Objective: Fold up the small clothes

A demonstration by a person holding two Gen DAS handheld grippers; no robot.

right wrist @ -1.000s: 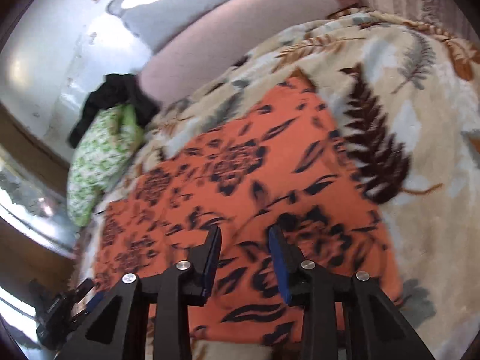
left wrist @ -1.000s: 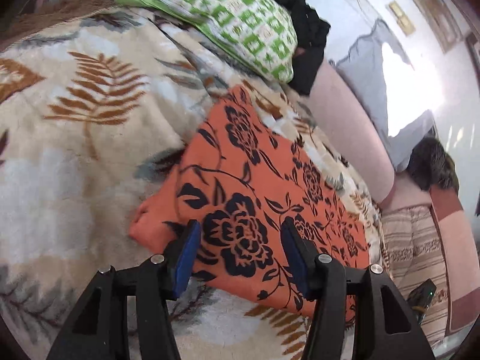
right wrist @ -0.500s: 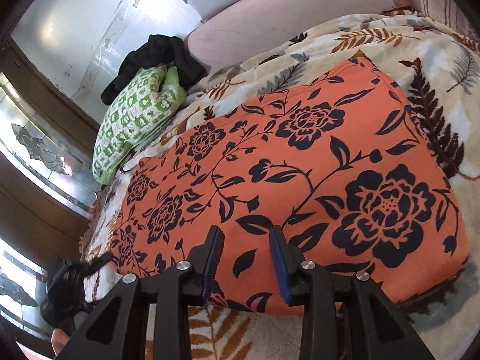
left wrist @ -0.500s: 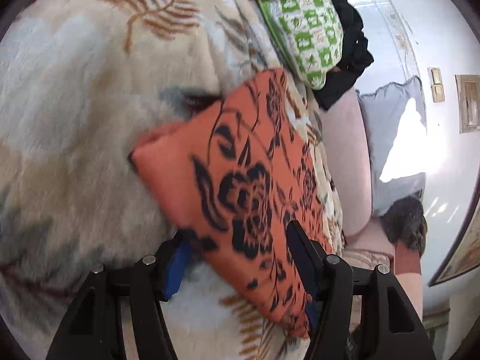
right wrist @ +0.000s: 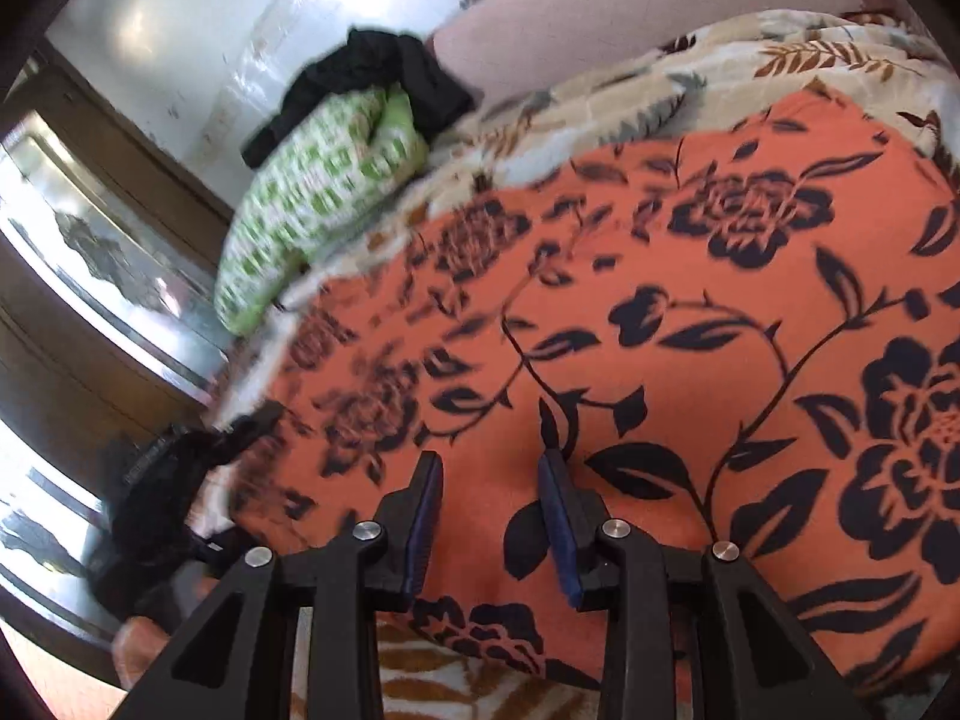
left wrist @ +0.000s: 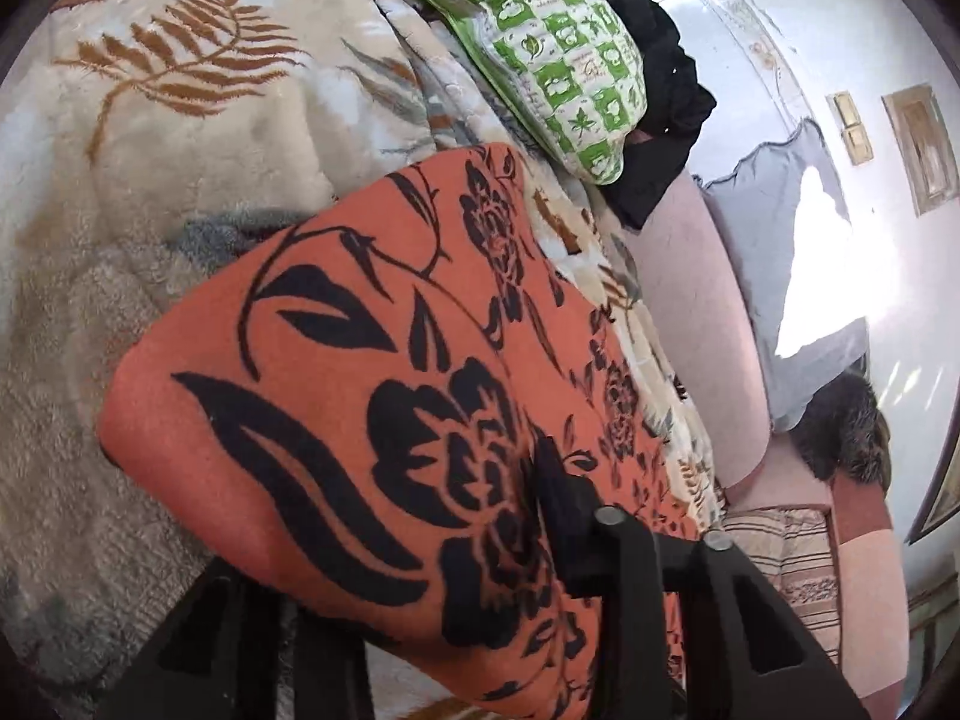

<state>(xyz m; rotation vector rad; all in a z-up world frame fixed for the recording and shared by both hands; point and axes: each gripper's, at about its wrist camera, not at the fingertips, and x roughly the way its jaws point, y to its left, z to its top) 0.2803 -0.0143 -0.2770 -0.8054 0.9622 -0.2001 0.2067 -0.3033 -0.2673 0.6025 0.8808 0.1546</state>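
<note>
Left wrist view, nearest first: left gripper (left wrist: 420, 588) closing on the near corner of the orange floral cloth (left wrist: 372, 396), one finger above the fabric, the other hidden beneath it, cloth plainly between the jaws; whether the pads already pinch, impossible to tell. Beyond, the cloth lying flat across a cream blanket with leaf print (left wrist: 180, 138). Farther off, a green checked pillow (left wrist: 552, 54), a black garment (left wrist: 660, 96) behind it, then a pink sofa back (left wrist: 690, 312) and a grey cushion (left wrist: 774, 252) against a white wall.

Right wrist view, nearest first: right gripper (right wrist: 489, 510) poised over the cloth's near edge (right wrist: 690, 360), jaws partly apart, blue pads (right wrist: 555, 516) clear of the fabric, nothing held. Further along the same edge, at far left, the left gripper as a dark blur. Beyond that, the same pillow (right wrist: 324, 192) and black garment (right wrist: 372, 78).

Likely step: taking the near edge at two points for a fold. Best done by seating the left pinch fully on the corner, lowering the right tool so one finger slips under the hem, catching the cloth alone and not the plush blanket, then lifting both sides level to keep the fold square.
</note>
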